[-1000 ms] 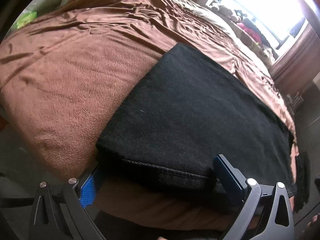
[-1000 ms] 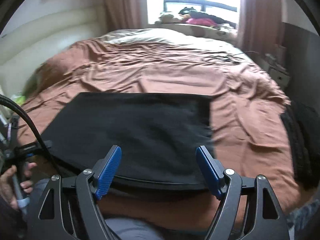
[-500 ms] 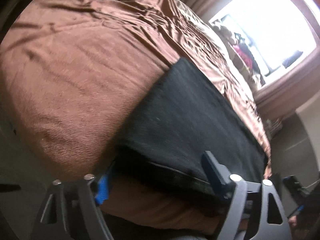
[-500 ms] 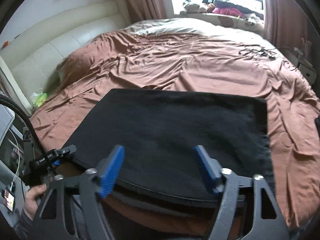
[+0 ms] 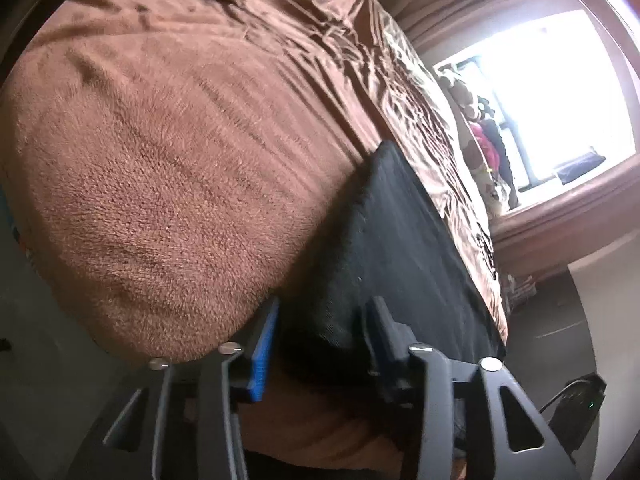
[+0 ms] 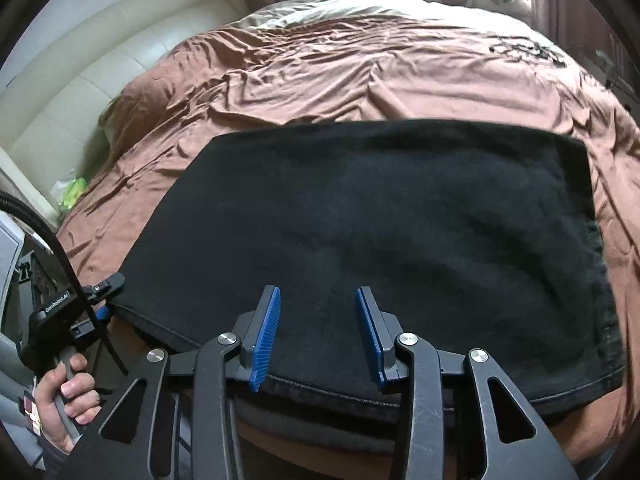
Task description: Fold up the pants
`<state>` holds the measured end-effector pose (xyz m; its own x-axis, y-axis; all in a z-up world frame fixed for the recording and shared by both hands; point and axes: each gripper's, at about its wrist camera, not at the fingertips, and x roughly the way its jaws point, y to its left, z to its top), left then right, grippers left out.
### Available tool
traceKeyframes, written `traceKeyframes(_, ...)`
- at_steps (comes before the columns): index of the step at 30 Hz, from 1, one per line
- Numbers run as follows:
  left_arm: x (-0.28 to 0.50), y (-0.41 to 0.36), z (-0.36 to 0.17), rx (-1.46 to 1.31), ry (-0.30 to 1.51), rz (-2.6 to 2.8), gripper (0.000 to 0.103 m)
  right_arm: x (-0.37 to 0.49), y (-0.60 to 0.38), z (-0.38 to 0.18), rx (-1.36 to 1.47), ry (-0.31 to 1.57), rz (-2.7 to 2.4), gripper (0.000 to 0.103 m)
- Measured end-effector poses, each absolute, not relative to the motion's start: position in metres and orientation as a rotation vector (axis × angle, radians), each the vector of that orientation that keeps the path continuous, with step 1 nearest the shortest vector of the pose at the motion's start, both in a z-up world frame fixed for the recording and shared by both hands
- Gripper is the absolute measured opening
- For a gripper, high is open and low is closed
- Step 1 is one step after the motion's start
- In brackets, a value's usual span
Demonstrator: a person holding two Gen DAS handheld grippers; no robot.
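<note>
Left wrist view is motion-blurred and tilted; the pants' [image 5: 392,248] near corner sits between the left gripper's [image 5: 320,344] fingers, but can't tell whether they touch the cloth. Near hem underside is hidden behind both grippers.

Surface: bed with a rumpled brown blanket [image 6: 360,68], cream padded headboard [image 6: 80,92] along its left side, bright window [image 5: 560,92] with curtains past the far end.

Pants [image 6: 380,232]: black, folded flat into a wide rectangle at the bed's near edge, long axis running left-right along that edge, hem overhanging slightly.

Right gripper [image 6: 318,336]: jaws partly apart, hovering over the near hem, holding nothing. Left gripper [image 6: 106,294]: at the left near corner, jaws parted.
</note>
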<state>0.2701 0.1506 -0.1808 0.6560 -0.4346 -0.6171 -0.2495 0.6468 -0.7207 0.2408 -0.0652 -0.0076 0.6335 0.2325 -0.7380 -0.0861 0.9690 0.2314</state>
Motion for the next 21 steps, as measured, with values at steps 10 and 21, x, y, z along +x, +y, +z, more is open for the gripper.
traceKeyframes(10,0.268,0.151,-0.183,-0.936,0.871,-0.134,0.026,0.254,-0.049,-0.043,0.202,0.959,0.195,0.009)
traceKeyframes(21,0.261,0.147,-0.171,-0.928,0.814,-0.156,0.017,0.257,-0.047,-0.042,0.202,1.023,0.254,0.004)
